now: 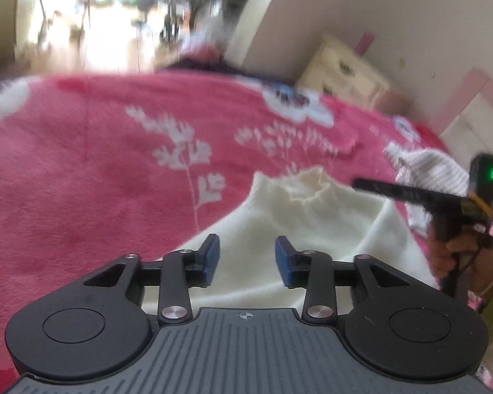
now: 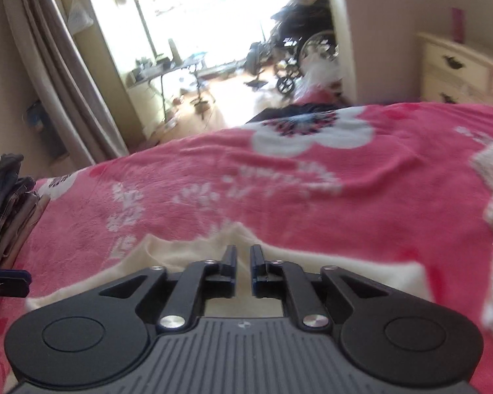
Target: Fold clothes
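Two grippers hover over a cream garment on a pink flowered bed.

The left gripper has its blue-padded fingers parted with a clear gap and nothing between them; the cream garment lies flat beneath and ahead, its frilled neck opening toward twelve o'clock. The right gripper shows its fingers apart by only a narrow slit, holding nothing, over the same cream garment near its upper edge. The pink blanket with white flowers covers the bed all round. In the left view, at three o'clock, a hand grips the other tool's handle beside a striped grey-white cloth. A pile of folded clothes sits at nine o'clock in the right view.
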Tool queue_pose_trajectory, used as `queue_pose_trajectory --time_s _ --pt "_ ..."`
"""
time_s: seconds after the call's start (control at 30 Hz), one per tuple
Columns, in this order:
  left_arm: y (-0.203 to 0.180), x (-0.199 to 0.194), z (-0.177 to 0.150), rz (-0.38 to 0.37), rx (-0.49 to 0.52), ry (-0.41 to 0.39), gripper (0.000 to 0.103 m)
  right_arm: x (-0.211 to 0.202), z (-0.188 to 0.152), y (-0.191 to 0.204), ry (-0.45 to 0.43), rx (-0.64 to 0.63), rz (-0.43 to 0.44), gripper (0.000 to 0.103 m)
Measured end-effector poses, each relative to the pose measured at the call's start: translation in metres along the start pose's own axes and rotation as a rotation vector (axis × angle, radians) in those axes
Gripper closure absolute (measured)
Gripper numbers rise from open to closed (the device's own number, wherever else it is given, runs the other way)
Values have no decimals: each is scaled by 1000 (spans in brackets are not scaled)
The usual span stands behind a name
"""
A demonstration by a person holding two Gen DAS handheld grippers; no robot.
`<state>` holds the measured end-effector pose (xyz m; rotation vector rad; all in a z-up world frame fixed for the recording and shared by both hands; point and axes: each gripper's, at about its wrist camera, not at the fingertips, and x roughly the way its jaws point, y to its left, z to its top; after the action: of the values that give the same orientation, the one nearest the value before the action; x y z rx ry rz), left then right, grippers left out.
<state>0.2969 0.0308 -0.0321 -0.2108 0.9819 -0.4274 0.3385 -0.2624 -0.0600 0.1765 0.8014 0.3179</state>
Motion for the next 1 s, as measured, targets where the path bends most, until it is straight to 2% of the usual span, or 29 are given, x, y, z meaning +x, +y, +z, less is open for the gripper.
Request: queue_pose_trajectory --time_s 0.03,0.1,0.13,0.17,0.27,0.4,0.47,0.53,0.57,0.6,0.77,0.83,0.93,1.0 --pt "-2 8 9 7 7 40 65 10 6 2 19 15 -6 62" --pt "-10 25 25 5 55 79 60 27 20 2 48 57 -27 61" --pt "-14 34 31 -2 91 77 52 34 26 2 50 76 -35 61" --pt "-16 44 35 -8 116 67 49 41 31 1 59 84 -41 61" --pt "-19 80 42 -7 153 31 49 63 42 -3 120 97 -61 60" --pt "-16 117 42 -15 121 38 54 81 43 -7 185 100 -69 60" --pt "-16 119 39 -25 126 0 62 82 41 -6 184 78 -58 65" --pt "-17 116 37 -40 142 -33 80 81 39 -4 179 53 -47 87" --pt "-19 114 36 -49 159 -49 84 79 38 -3 169 41 -33 92" --pt "-22 110 34 -52 188 -71 89 73 38 -1 152 21 -12 100" --pt "-39 68 9 -120 384 -209 93 31 31 10 76 -158 80 101" --pt "-46 52 -6 -148 478 -238 93 12 25 10 47 -246 113 101" --pt "-56 39 -32 -163 639 -225 93 -12 10 6 36 -340 158 101" --pt "-64 42 -48 -135 762 -197 93 -17 -3 4 69 -382 161 101"
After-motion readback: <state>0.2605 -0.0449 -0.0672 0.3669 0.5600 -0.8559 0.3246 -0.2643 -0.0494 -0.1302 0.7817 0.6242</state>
